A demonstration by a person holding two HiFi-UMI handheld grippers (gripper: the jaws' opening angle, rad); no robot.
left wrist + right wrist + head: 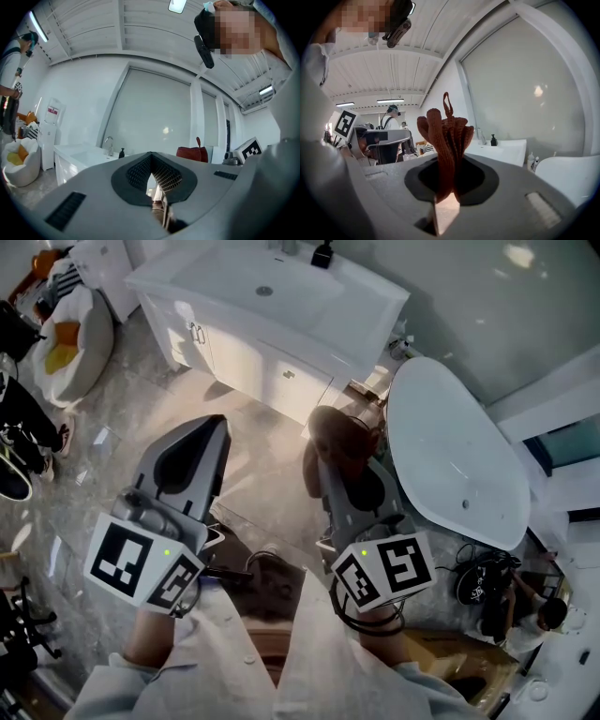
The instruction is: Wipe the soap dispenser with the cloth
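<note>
The vanity stands well ahead of both grippers, and the right gripper, pinching the upright cloth, lines up straighter than the empty, pressed-together left gripper with the dispenser at its back edge.

Rust knit cloth bunched upright; dark soap dispenser on white vanity.

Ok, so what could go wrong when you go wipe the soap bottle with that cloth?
Two things, maybe. The right tool pinches the cloth only at one end, and the rest sticks out loose, so hard rubbing might pull it free. The soap dispenser stands alone on the counter and the left tool is shut on nothing, so a push could tip it.
</note>
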